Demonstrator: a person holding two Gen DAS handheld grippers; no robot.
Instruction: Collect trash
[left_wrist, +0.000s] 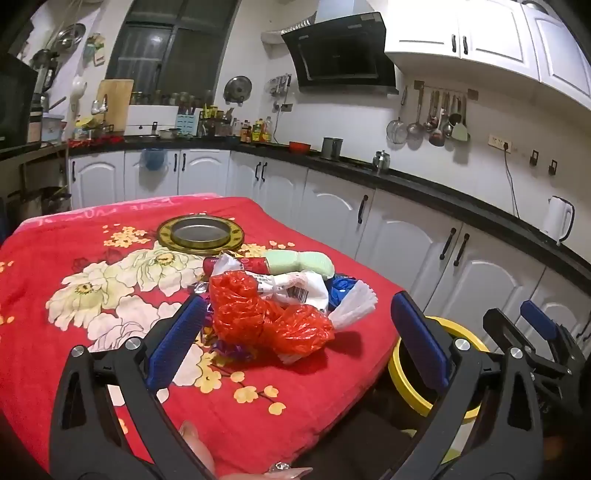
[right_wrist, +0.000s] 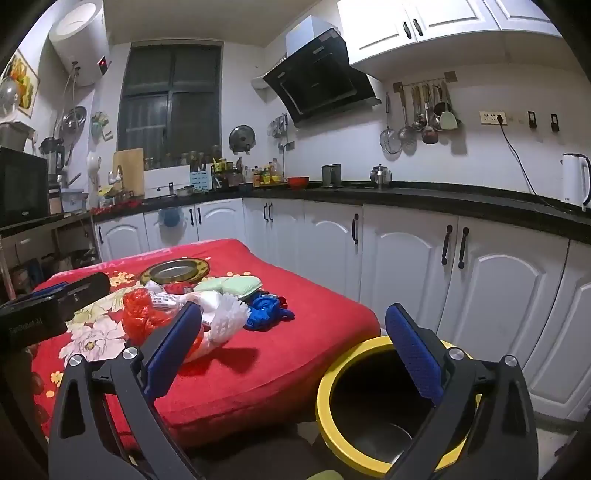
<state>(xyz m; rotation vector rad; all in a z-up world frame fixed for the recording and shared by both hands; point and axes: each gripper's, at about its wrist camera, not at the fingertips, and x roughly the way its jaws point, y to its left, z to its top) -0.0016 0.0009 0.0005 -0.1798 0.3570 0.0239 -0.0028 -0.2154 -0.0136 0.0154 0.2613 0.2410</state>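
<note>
Pale lettering is running along the far pink edge of the red floral cloth (left_wrist: 122, 218), appearing reversed and too blurred to read. A barcode is showing on the white wrapper (left_wrist: 299, 293) in the trash pile, its digits illegible. Faint print is showing on the left gripper's black body (right_wrist: 33, 325), resembling "AI" at its end.

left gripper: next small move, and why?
Probably ease the left gripper forward and down onto the red plastic bag, then close. Its jaws are open and empty, the bag is the nearest piece of the pile and sits between them, and the yellow-rimmed bin stands open beside the table.
</note>
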